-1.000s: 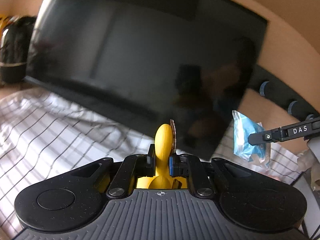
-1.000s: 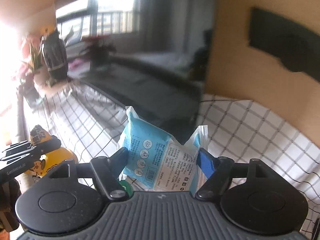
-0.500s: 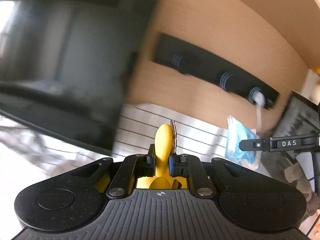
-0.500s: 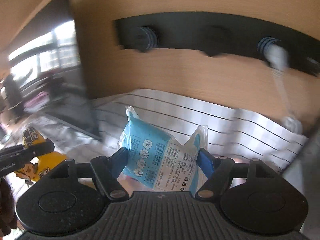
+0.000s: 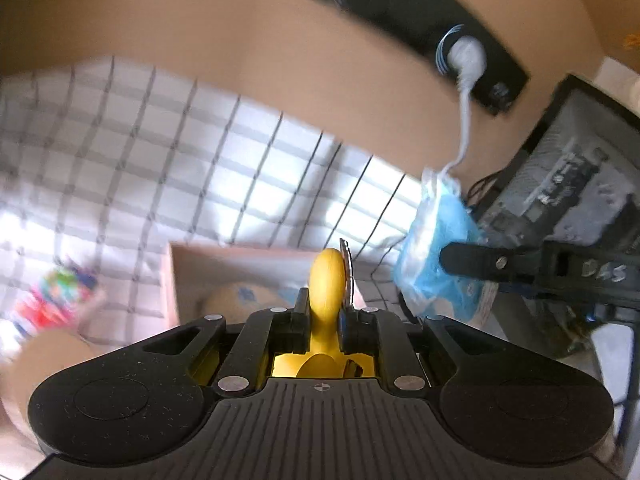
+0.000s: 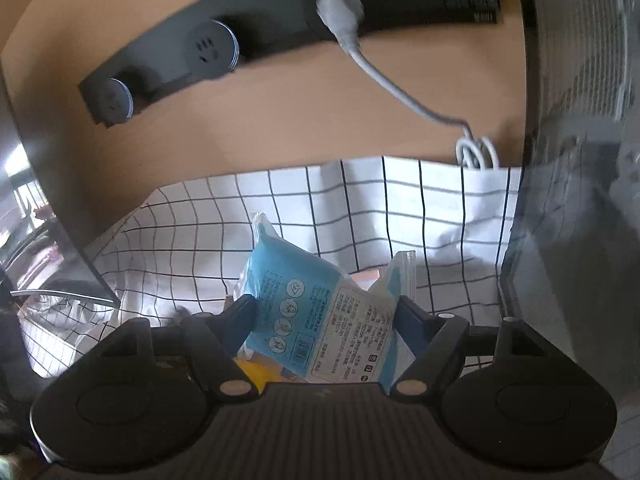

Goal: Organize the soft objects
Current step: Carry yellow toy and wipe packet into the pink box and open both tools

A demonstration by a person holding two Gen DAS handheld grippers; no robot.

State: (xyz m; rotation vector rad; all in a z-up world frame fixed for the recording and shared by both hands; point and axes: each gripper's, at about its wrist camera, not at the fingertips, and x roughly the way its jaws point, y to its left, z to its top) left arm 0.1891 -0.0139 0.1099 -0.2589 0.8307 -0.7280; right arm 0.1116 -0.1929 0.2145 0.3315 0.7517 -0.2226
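My left gripper (image 5: 325, 312) is shut on a yellow soft toy (image 5: 328, 276) that sticks up between its pads. Just below and beyond it stands an open cardboard box (image 5: 176, 276) with a tan rounded item (image 5: 236, 300) inside. My right gripper (image 6: 324, 314) is shut on a blue and white tissue packet (image 6: 316, 304), held crosswise between both pads. In the left wrist view that blue packet (image 5: 436, 240) hangs to the right of the box, pinched by a black finger (image 5: 480, 261) of the right gripper.
A black-checked white cloth (image 5: 200, 168) covers the surface. A black power strip (image 6: 224, 48) with a white plug (image 6: 340, 4) and cable runs along the wooden wall. A computer case (image 6: 580, 200) stands right, a monitor edge (image 6: 44, 216) left. A blurred colourful object (image 5: 60, 296) lies left of the box.
Both views have swung away from the black monitor to the wall with the power strip and tipped downward. The cardboard box has come into view under the left gripper. Both grips are unchanged.
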